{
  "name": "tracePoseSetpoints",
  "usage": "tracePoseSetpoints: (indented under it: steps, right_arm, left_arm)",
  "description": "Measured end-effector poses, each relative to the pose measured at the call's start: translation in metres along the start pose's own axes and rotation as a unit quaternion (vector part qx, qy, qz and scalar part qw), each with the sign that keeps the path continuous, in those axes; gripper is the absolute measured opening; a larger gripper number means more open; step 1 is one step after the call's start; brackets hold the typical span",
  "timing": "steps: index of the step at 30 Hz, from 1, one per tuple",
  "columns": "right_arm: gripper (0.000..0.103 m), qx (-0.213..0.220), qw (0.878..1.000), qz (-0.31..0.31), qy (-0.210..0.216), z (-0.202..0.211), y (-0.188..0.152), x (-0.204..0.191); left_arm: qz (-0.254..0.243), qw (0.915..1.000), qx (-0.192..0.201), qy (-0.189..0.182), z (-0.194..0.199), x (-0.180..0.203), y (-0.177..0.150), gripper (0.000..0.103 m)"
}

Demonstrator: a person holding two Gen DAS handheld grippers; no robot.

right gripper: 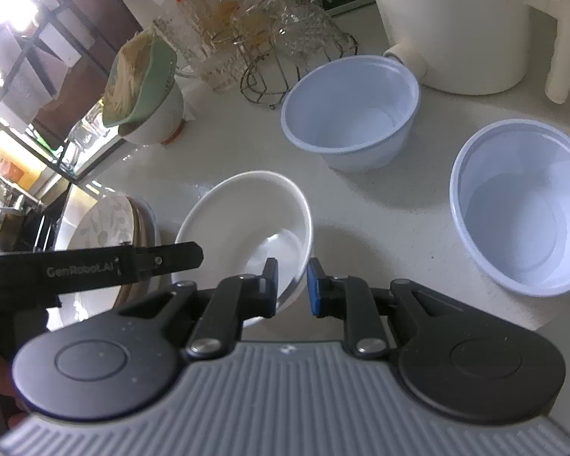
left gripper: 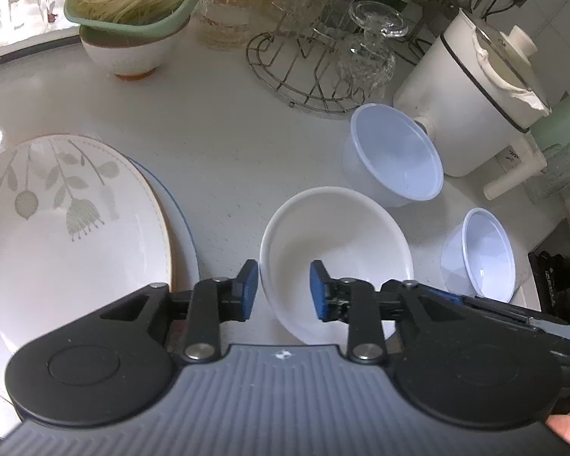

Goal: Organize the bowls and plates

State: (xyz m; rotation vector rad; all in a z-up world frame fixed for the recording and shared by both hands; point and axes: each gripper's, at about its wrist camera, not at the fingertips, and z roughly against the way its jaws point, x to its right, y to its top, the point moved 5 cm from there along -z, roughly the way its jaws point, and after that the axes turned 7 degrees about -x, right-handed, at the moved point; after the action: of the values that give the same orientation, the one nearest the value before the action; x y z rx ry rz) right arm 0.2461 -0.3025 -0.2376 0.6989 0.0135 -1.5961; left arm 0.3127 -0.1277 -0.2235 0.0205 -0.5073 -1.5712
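A white ceramic bowl [left gripper: 342,235] [right gripper: 247,220] sits on the white counter. My left gripper [left gripper: 284,290] is open, its jaws astride the bowl's near-left rim, one pad inside and one outside. My right gripper [right gripper: 292,288] is open a little, its jaws astride the bowl's right rim; whether the pads touch the rim is unclear. A stack of plates, the top one with a leaf pattern [left gripper: 68,228] [right gripper: 102,224], lies left of the bowl. Two white plastic bowls stand to the right: a larger one [left gripper: 395,155] [right gripper: 353,110] and another [left gripper: 486,254] [right gripper: 524,212].
A wire rack with glassware [left gripper: 323,57] [right gripper: 269,45], a bowl topped by a green basket of noodles [left gripper: 133,19] [right gripper: 144,87] and a white kettle-like appliance [left gripper: 475,95] [right gripper: 456,26] stand at the back. The left gripper's body [right gripper: 95,266] shows in the right wrist view.
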Motion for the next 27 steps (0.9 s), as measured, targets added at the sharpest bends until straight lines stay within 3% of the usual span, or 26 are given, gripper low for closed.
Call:
tracePoseSetpoints:
  steps: [3, 6, 17, 23, 27]
  right_arm:
    - [0.021, 0.003, 1.000, -0.002, -0.001, 0.006, 0.001, -0.002]
    - [0.025, 0.015, 1.000, -0.001, -0.001, 0.017, 0.004, -0.005]
    - [0.025, 0.086, 0.995, 0.047, -0.008, 0.083, 0.011, -0.029]
    - [0.025, 0.131, 0.989, 0.062, -0.014, 0.125, 0.007, -0.046]
    - [0.025, 0.166, 0.984, 0.062, -0.029, 0.148, -0.001, -0.057]
  left_arm:
    - [-0.002, 0.9998, 0.017, 0.013, 0.013, 0.000, 0.002, 0.045]
    - [-0.005, 0.9994, 0.029, 0.020, 0.028, 0.000, 0.007, 0.045]
    - [-0.029, 0.9954, 0.088, 0.027, 0.107, 0.020, 0.010, 0.045]
    - [-0.044, 0.9925, 0.113, 0.016, 0.151, 0.031, 0.005, 0.045]
    - [-0.014, 0.9890, 0.144, -0.029, 0.187, 0.025, -0.001, 0.045]
